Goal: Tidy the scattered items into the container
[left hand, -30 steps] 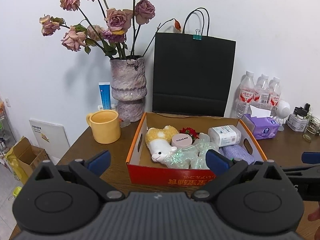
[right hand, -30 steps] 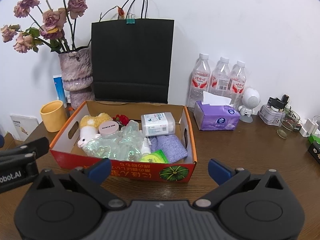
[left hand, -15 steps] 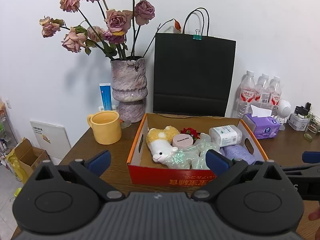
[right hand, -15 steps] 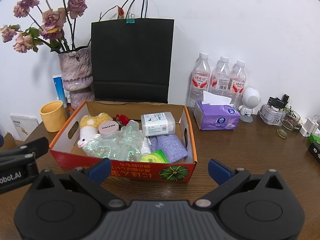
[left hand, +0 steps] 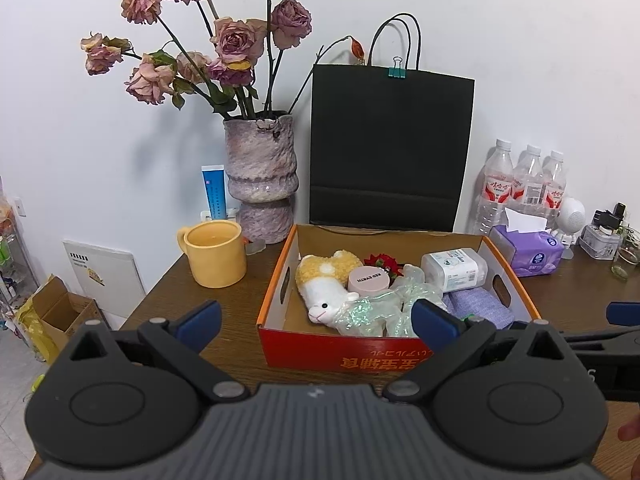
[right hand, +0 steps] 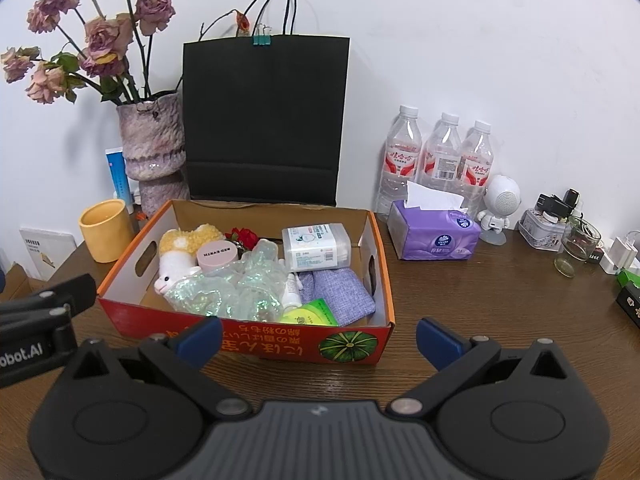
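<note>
Both claws, left gripper [left hand: 316,322] and right gripper [right hand: 318,338], spread and empty before the filled cardboard box [right hand: 256,342] near the tabletop's back edge.

A: The box [right hand: 248,344] front is red with yellow writing and a green striped pumpkin, its rim orange.

B: Inside, a cream and yellow plush [right hand: 180,252], a pink jar [right hand: 218,257], an iridescent wrap [right hand: 236,292], a lilac pouch [right hand: 336,292].

A: Yellow mug [left hand: 216,258], black bag [left hand: 390,148], purple tissue pack [right hand: 434,234], dark brown wood-grain desk [right hand: 500,300]
</note>
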